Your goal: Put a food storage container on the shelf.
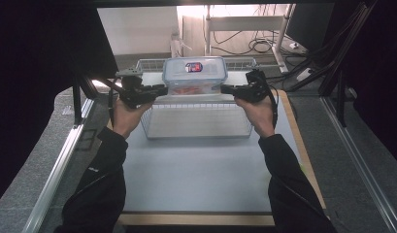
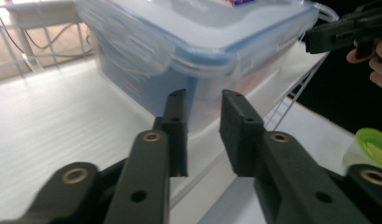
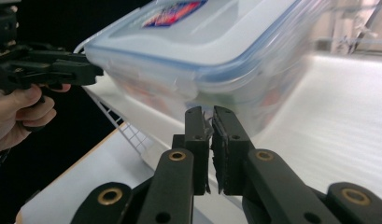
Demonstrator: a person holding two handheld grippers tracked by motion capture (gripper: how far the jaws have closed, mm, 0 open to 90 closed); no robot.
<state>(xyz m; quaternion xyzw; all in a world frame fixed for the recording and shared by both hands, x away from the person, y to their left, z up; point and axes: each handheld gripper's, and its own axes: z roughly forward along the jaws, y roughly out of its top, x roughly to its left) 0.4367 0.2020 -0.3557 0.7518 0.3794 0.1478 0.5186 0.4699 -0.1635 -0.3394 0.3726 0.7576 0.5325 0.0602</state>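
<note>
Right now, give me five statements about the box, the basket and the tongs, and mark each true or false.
1. The clear plastic box has its lid on. True.
2. The box is over the wire basket. True.
3. The left tongs and the right tongs are at opposite ends of the box. True.
4. The lid is plain, with no label. False: it bears a red and blue label.
5. The basket holds a pile of fruit. False: its white floor is bare.
</note>
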